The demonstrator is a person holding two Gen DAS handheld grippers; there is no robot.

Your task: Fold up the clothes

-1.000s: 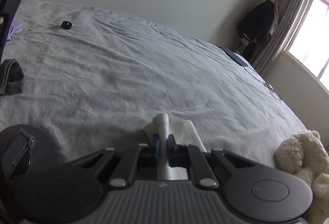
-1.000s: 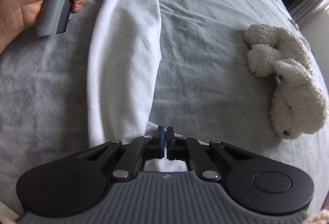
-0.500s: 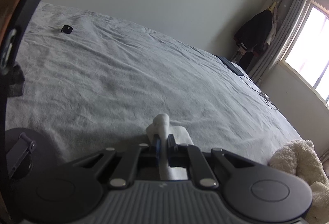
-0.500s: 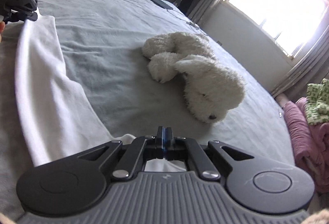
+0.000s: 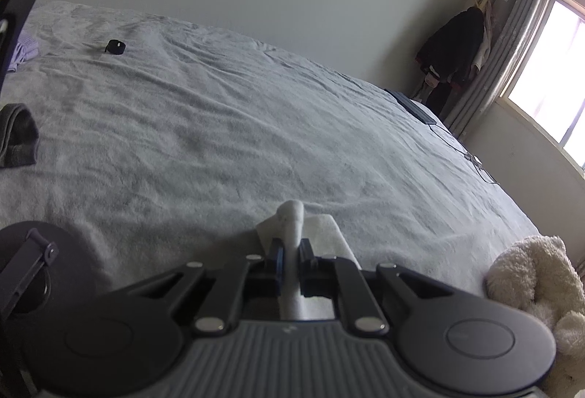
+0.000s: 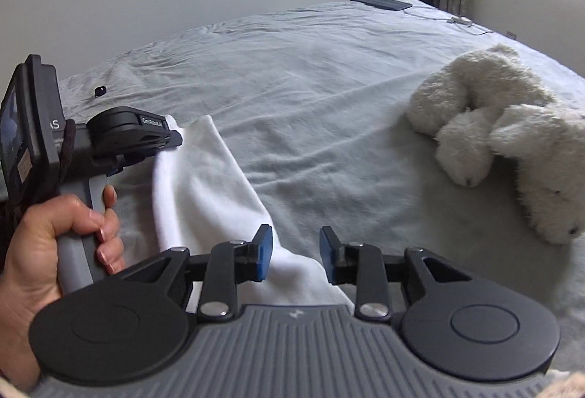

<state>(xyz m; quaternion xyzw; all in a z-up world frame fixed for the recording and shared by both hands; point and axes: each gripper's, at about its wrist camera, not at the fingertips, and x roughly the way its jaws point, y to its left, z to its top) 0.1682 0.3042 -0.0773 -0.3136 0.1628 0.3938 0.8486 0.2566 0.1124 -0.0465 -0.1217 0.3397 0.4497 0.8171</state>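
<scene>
Lying on the grey bedspread (image 6: 329,76), a white garment (image 6: 204,193) runs as a long folded strip between the two grippers. At the far left of the right wrist view a hand (image 6: 47,244) wraps the grey handle of the left gripper (image 6: 175,142), whose tips meet the far corner of the garment. In the left wrist view that gripper (image 5: 290,251) is clenched on a pinched ridge of the white cloth, which sticks up past its fingertips (image 5: 276,253). Nearer the middle, the right gripper (image 6: 295,253) has just been opening: its blue pads (image 6: 264,253) stand apart, released, with the near end of the garment lying between and beneath them and no pad pressing on it. A small black object (image 5: 116,47) sits far up the bed. To the right lies a cream plush toy (image 6: 512,138), well apart from the garment.
</scene>
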